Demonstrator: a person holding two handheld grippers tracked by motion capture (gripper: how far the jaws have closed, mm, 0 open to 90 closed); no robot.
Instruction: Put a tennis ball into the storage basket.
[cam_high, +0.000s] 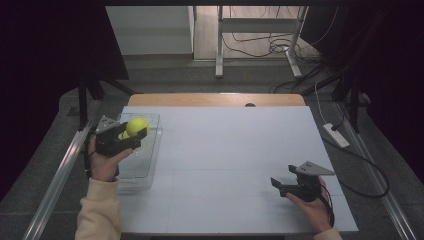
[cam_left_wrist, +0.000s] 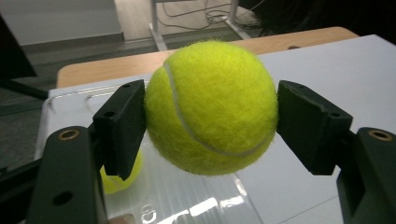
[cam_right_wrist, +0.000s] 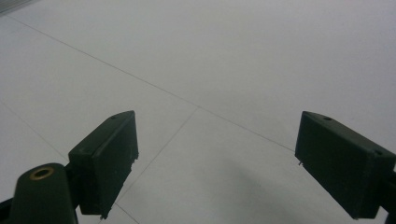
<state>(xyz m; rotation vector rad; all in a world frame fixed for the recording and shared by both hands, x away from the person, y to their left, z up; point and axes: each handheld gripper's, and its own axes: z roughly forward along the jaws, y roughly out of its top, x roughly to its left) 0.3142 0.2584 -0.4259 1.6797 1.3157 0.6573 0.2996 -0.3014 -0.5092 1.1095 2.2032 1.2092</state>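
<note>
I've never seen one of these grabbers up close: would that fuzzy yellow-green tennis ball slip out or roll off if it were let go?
The fuzzy yellow-green tennis ball probably grips well: its felt nap sits clamped between the left gripper's flat black pads. Being round, it would likely roll once released, though the clear plastic tray below should catch it. It looks light, held up by two small contacts.

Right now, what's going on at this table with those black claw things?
A person sits at a white table with a two-jaw gripper in each hand. The left gripper is clamped on a yellow tennis ball, holding it above a clear plastic bin at the table's left side. A second yellow ball lies in that bin, just under the held one. The right gripper sits low over bare table on the right, its jaws open and holding nothing.
</note>
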